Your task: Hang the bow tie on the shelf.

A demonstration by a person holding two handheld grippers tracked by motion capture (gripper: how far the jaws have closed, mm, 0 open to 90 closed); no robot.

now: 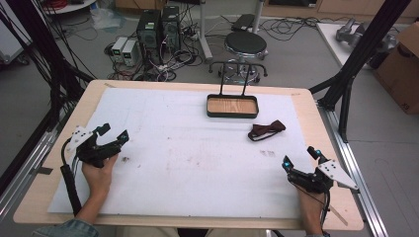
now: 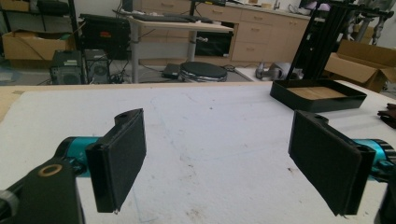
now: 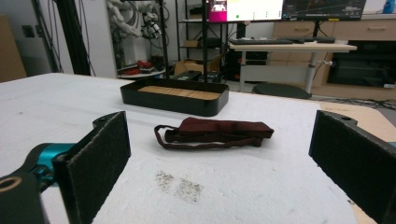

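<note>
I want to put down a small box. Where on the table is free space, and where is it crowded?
The white mat is bare between the left gripper and right gripper, and along its far left. It is crowded at the far right, where the black tray and the dark red bow tie lie close but apart.

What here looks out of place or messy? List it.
The bow tie lies loose on the white mat beside the tray, not in it, its strap trailing off one end. Dark specks smudge the mat near it and by the left gripper. Nothing looks damaged or tipped over.
</note>
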